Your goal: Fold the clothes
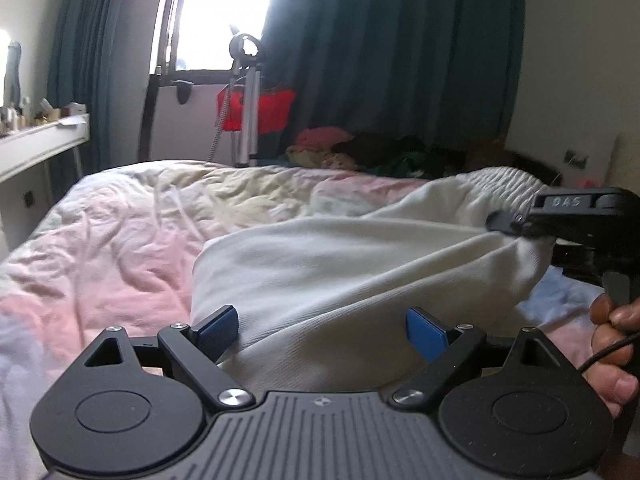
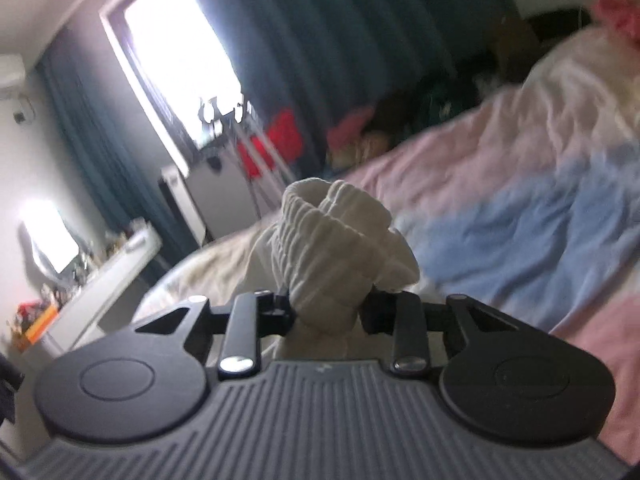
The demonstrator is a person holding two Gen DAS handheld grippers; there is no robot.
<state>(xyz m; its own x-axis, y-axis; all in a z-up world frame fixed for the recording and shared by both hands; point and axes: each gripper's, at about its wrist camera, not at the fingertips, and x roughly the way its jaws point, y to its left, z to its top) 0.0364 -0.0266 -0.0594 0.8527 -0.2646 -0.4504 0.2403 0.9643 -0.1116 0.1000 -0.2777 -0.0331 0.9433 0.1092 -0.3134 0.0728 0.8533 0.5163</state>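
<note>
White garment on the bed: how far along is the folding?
Early. Done: the right gripper is shut on the ribbed hem of the white garment, lifting that end off the bedspread. In hand: the left gripper is open, its blue pads either side of the near cloth, not pinching. Left: grip that side, then fold; no neat fold shows yet.

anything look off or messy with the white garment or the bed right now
Nothing is damaged or spilled. The white garment is bunched rather than flat: the right gripper clamps a wad of its ribbed edge, while the left gripper stands open around loose cloth. The bedspread is rumpled, and clothes are heaped beyond it.
</note>
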